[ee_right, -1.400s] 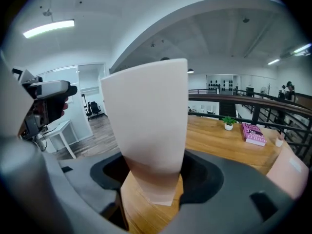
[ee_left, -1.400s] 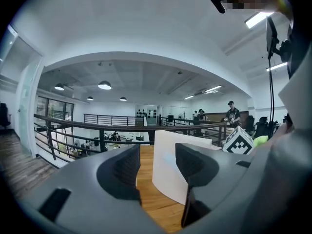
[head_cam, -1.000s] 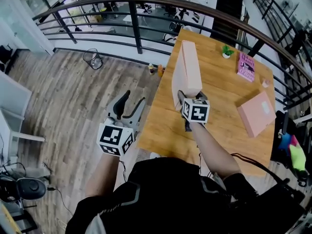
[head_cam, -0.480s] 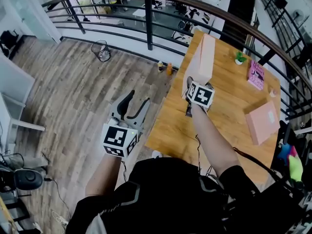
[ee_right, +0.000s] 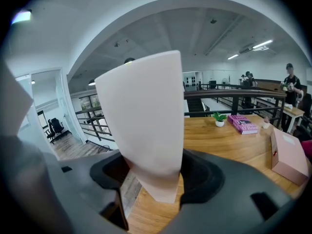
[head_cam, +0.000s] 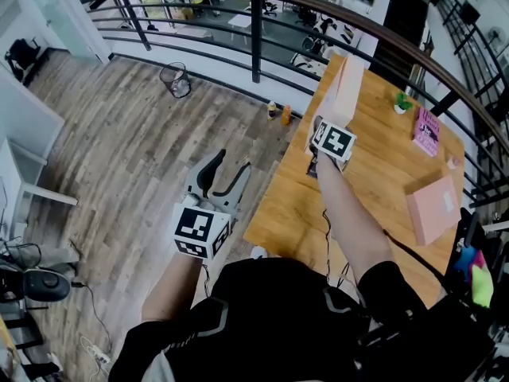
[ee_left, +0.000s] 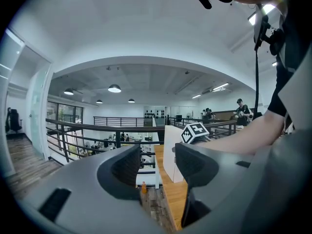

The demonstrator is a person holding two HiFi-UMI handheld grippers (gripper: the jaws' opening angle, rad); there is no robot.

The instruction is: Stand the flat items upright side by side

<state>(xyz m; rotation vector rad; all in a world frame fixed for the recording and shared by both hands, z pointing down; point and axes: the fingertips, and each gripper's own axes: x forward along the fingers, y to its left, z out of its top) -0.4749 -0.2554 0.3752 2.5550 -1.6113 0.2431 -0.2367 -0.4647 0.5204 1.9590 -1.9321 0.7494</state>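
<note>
While my right gripper [ee_right: 156,174] clamps its fingers [ee_right: 207,179] on the tall pink box [ee_right: 141,126], upright on the desk [ee_right: 234,140] at one o'clock, my left gripper [ee_left: 155,162] hangs at nine o'clock, fingers apart and empty, flat pink box [head_cam: 433,209] at three o'clock

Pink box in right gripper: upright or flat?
Upright: the pink box stands tall on edge, clamped in the right gripper.

Bright even indoor light, ceiling lamps [ee_left: 114,88] glowing, strong fisheye bending, dark vignetted corners
</note>
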